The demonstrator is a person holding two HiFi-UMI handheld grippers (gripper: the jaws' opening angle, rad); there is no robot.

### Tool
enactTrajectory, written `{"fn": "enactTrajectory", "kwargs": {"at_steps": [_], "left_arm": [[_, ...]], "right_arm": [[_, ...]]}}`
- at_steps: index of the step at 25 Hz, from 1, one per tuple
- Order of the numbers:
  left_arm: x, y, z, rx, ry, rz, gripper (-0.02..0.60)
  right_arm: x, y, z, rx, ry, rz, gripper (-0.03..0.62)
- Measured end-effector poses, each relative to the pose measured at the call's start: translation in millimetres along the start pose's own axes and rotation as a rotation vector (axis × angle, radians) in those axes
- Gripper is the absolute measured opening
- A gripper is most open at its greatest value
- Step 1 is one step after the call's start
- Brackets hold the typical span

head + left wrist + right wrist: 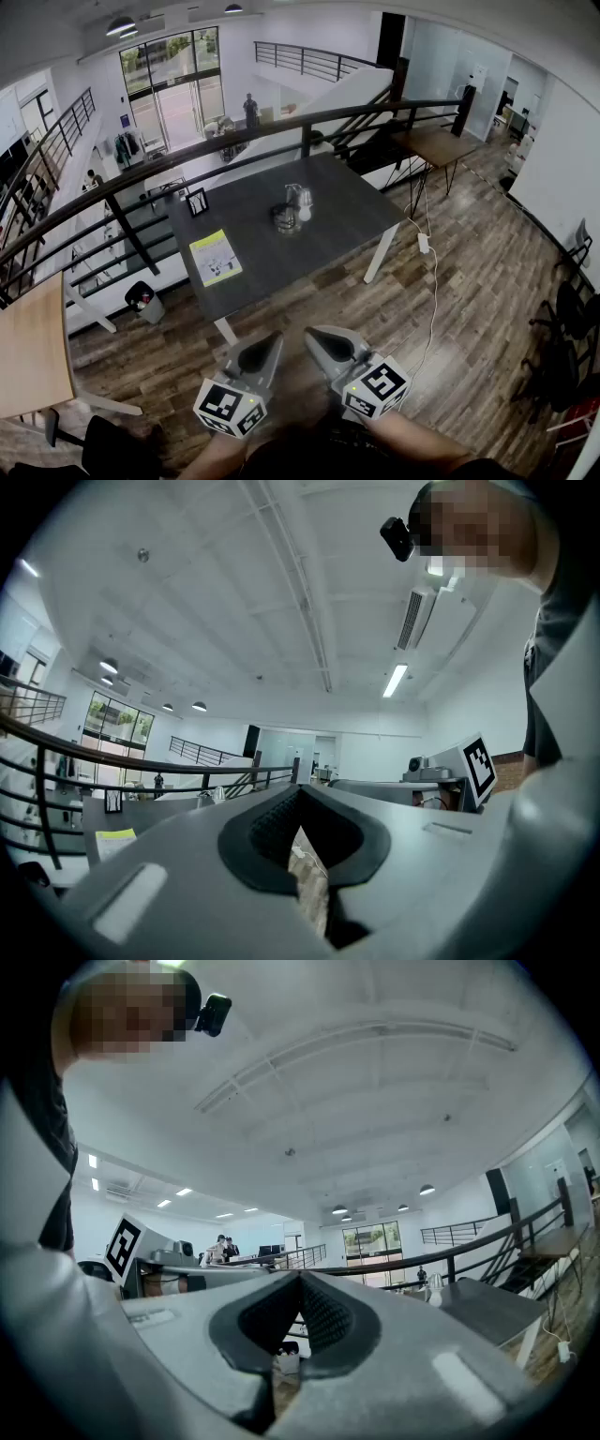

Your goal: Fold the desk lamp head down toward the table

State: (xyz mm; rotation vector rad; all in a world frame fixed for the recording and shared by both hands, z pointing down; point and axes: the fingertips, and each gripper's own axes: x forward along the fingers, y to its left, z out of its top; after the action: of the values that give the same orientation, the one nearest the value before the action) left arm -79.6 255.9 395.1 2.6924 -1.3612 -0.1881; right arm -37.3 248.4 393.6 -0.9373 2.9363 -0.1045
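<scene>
You are at the very start of the task. The approach is not yet made, and the desk lamp (292, 210) is untouched. It stands near the middle of the dark table (356, 211), at about 12 o'clock from your hands and well apart from them. Bare wooden floor (469, 309) lies between you and the table's near edge. From here the lamp is too small to read its pose exactly. A pale part shows on its upper side, probably the head, so I judge it is not yet folded.

Your left gripper (273, 341) and right gripper (315, 336) sit side by side, close to your body at 6 o'clock in the head view. Both point level toward the table. Each gripper's own view shows its jaws brought together at the tips, with nothing between them, so both are closed and empty.

The next move calls for closing that gap: step up to the table's near edge and bring both grippers in over it toward the lamp. You will likely need to part the jaws of one to take the head. The other can steady the base, since a light lamp may slide or tip under a downward push.

The yellow-green booklet (216, 257), at 8 o'clock of the lamp, and the small picture frame (197, 202), at 9 o'clock, lie off your line of approach.
</scene>
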Motion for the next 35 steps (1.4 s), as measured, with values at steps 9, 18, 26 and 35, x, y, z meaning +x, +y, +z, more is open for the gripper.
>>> {"fn": "enactTrajectory", "kwargs": {"at_steps": [9,18,26,35], "left_arm": [[23,5,-2,-0.01,0.007,0.015,0.002],[80,12,-10,-0.007,0.017,0.031,0.002],[177,10,-19,0.005,0.008,0.039,0.002],[238,8,-29,-0.006,0.017,0.068,0.002]], "right_arm": [[5,-24,-1,0.006,0.006,0.015,0.002],[5,-85,-4,0.048,-0.001,0.015,0.003],[4,-168,-2,0.083,0.018,0.078,0.003],[-6,-235,-2,0.107,0.028,0.101,0.003]]}}
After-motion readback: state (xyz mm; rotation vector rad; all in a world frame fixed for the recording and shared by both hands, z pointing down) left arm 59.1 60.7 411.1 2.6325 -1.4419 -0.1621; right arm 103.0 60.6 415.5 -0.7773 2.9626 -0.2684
